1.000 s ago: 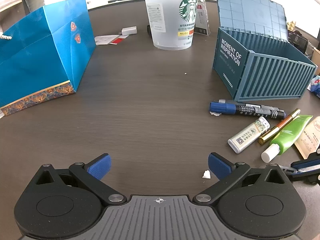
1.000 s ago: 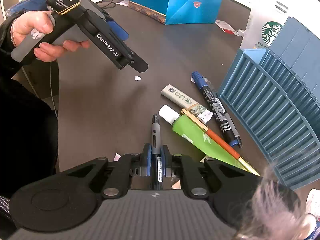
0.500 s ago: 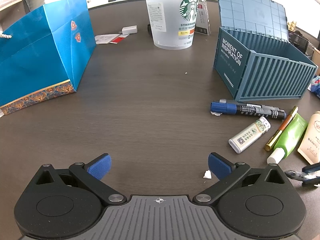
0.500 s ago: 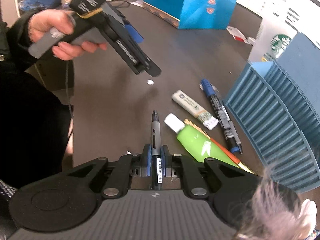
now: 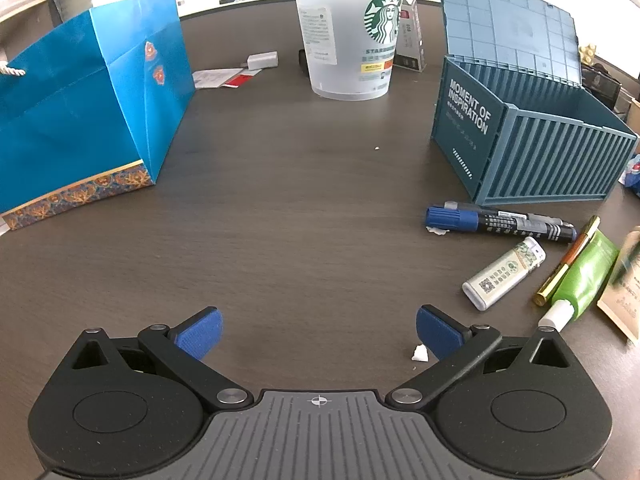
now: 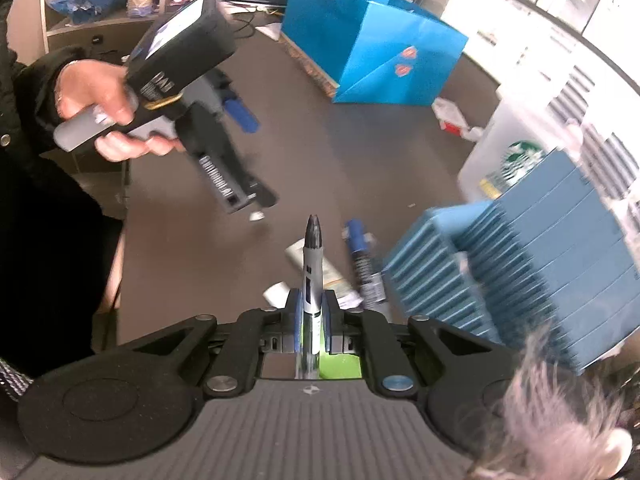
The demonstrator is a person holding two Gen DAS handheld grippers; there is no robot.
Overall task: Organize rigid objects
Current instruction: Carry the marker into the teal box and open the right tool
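My right gripper (image 6: 311, 308) is shut on a grey pen (image 6: 312, 256) and holds it lifted above the table, tip pointing forward. The open blue container box (image 5: 532, 136) stands at the right; in the right wrist view it (image 6: 520, 276) is just right of the pen. On the table by the box lie a blue-capped marker (image 5: 500, 222), a white lighter-shaped stick (image 5: 504, 274), a gold pen (image 5: 568, 262) and a green tube (image 5: 580, 284). My left gripper (image 5: 318, 330) is open and empty above bare table; it also shows in the right wrist view (image 6: 240, 160).
A blue paper bag (image 5: 80, 120) stands at the left. A Starbucks cup (image 5: 348, 36) stands at the back middle, with papers (image 5: 224, 78) beside it. A white scrap (image 5: 420, 354) lies by my left gripper's right finger. A brown packet (image 5: 626, 292) lies at the far right.
My right gripper has lifted the grey pen off the table and swung toward the blue box. The left gripper has stayed nearly still and open.
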